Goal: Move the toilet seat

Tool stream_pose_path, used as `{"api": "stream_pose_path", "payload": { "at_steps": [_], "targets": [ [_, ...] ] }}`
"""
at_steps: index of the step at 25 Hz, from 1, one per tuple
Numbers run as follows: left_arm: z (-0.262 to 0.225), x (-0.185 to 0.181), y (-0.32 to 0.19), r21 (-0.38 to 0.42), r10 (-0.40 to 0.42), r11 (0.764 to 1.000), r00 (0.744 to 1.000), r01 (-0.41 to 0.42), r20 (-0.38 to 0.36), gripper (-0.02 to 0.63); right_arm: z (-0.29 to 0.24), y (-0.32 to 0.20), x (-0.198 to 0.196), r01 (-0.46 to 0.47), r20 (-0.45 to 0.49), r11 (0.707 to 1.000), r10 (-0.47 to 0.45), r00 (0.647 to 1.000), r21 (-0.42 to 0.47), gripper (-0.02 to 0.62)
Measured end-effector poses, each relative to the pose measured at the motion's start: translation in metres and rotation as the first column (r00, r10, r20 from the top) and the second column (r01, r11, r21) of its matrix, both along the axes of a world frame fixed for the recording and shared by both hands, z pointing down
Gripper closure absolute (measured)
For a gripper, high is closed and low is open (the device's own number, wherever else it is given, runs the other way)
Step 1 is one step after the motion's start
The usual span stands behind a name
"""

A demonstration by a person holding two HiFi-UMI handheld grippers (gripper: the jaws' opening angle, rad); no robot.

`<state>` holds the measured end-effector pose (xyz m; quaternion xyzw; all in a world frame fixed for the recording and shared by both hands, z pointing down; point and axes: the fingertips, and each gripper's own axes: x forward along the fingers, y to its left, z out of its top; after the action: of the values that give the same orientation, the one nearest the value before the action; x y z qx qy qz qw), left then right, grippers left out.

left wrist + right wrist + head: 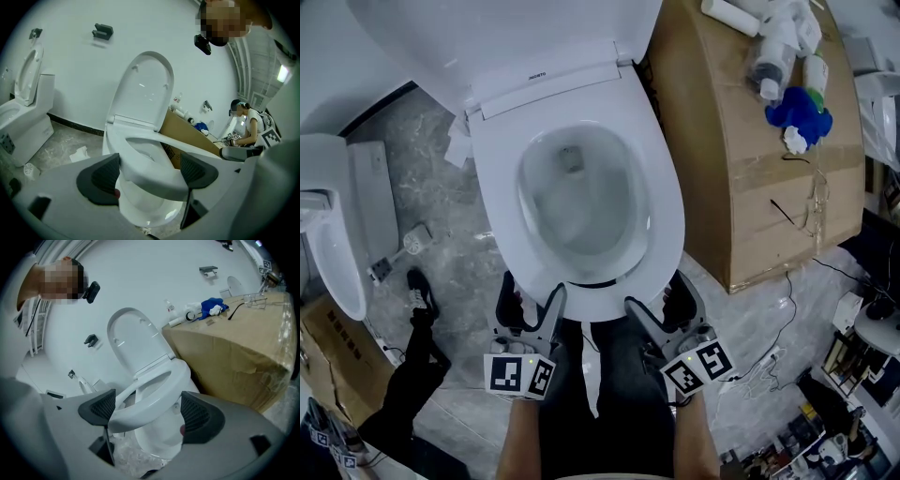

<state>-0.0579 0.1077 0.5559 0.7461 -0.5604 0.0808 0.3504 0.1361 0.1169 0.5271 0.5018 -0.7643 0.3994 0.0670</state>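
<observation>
Standing beside the rig, noted the toilet seat (667, 211) at frame centre in the head view, with the lid (487, 37) upright behind it at upper left. The left gripper (532, 305) and right gripper (652, 311) sat side by side at the seat's front edge, lower centre.

- Left gripper view: jaws spread wide, the seat's front arc lying across the gap between the pads, raised clear of the bowl (140, 211).
- Right gripper view: same arrangement, jaws wide, seat front between them and lifted off the bowl.
- Could not tell whether the pads pressed the plastic or the seat merely rested on the jaws.

Judgement: the seat was probably rigid, glossy moulded plastic, fairly light, swinging on its rear hinge. It looked slippery and likely to slam if released. The best hold was the front rim, farthest from the hinge, supported from beneath evenly on both sides
</observation>
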Motion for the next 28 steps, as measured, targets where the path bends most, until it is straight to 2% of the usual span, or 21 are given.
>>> {"api": "stream_pose_path", "payload": {
  "at_steps": [14,16,17,19,21,25,28],
  "targets": [
    [-0.049,-0.011,-0.022,0.093,-0.083,0.992,0.995,0.088,-0.054,0.218,-0.044,-0.022,-0.004,-0.027,0.022,0.996,0.026,0.999,0.086,0.165],
    [-0.056,-0.012,-0.025,0.112,-0.078,0.990,0.996,0.083,-0.042,0.229,-0.049,-0.026,-0.004,-0.032,0.028,0.995,0.029,0.999,0.094,0.167],
    [-0.061,-0.012,-0.026,0.125,-0.070,0.990,0.997,0.073,-0.025,0.250,-0.051,-0.028,-0.004,-0.034,0.031,0.995,0.032,0.999,0.096,0.167],
    [-0.069,-0.009,-0.027,0.149,-0.052,0.988,0.999,0.049,0.013,0.357,-0.056,-0.030,-0.004,-0.039,0.035,0.994,0.036,0.999,0.100,0.167],
    [-0.076,-0.007,-0.029,0.169,-0.044,0.985,0.998,0.036,0.044,0.403,-0.060,-0.033,-0.005,-0.044,0.039,0.994,0.040,0.998,0.105,0.167],
    [-0.087,-0.010,-0.034,0.202,-0.053,0.979,0.995,0.034,0.090,0.465,-0.069,-0.039,-0.007,-0.051,0.051,0.992,0.045,0.998,0.114,0.167],
    [-0.097,-0.007,-0.038,0.245,-0.025,0.970,0.990,-0.009,0.138,0.480,-0.075,-0.043,-0.007,-0.056,0.060,0.991,0.049,0.997,0.119,0.167]
  ]
}}
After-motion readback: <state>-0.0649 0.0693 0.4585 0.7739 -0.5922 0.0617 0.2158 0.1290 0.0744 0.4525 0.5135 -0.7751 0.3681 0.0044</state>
